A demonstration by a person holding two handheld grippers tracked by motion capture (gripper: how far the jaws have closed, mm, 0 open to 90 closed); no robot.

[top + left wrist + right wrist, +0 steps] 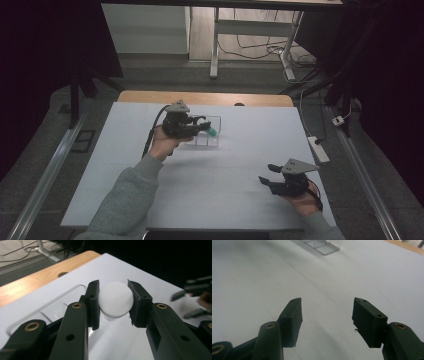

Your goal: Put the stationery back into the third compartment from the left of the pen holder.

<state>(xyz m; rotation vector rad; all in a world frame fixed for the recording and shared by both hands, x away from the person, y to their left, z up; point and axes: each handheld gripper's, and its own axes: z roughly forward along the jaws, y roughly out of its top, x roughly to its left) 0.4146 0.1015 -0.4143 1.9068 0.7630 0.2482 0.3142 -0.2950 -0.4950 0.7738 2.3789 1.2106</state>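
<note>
Toward the table's far edge, over a clear compartment tray, the left gripper pinches a white round-topped object between its jaws — lifted off the white table. Near the right front corner, the right gripper hovers, jaws spread, holding nothing.

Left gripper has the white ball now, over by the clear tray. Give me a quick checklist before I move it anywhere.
1. Grip on the white ball: ok. Both jaws of the left gripper press its sides.
2. Ball centred between the jaws: ok, in the left gripper view.
3. What the clear part under the ball is: cannot tell.
4. Position over the clear tray: ok. The high view shows the gripper at the tray.
5. Right gripper free: ok. Jaws apart, nothing between them, white table below.
6. Green item at the tray: cannot tell what it is.
</note>
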